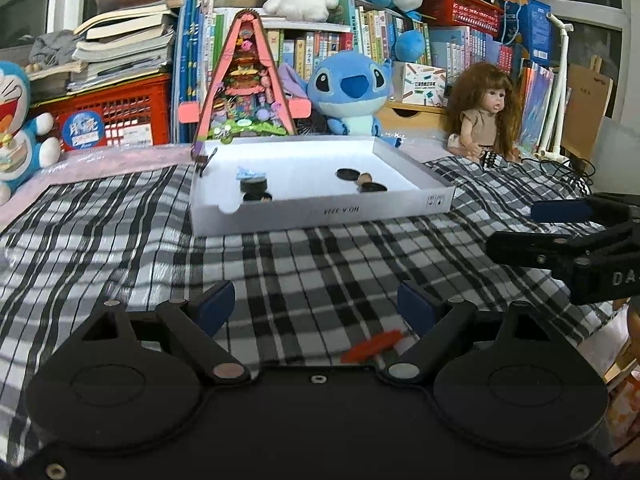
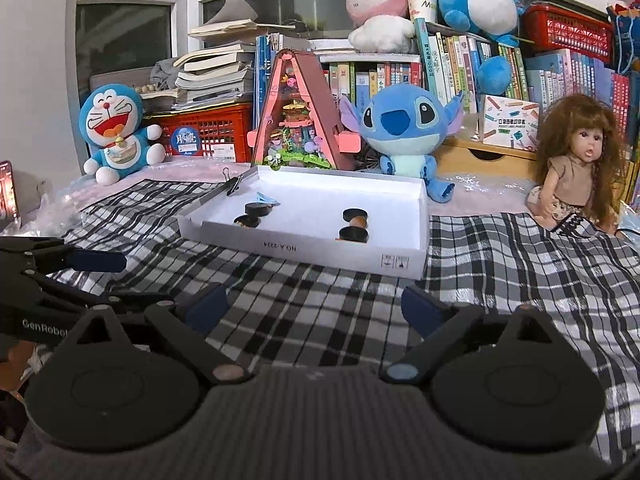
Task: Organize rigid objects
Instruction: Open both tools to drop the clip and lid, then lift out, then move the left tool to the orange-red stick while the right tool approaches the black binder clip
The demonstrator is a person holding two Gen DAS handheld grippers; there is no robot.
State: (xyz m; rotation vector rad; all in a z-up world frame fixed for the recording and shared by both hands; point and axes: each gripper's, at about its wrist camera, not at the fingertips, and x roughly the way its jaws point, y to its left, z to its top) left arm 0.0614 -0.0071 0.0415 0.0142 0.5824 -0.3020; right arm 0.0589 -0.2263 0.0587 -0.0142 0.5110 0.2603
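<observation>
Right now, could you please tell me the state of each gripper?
Left gripper: open, nothing between its fingers.
Right gripper: open, nothing held; only the checked cloth lies below it.

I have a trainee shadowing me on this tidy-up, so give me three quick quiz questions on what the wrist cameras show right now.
1. True or false: the left claw is holding something.
2. Where does the black binder clip sit? A) on the white tray's left rim B) on the checked cloth C) in the doll's lap
3. What lies on the cloth just before the left claw?

Key
1. False; both the left and right claw stand open and empty.
2. A
3. A small red piece, too blurred to identify.
</observation>
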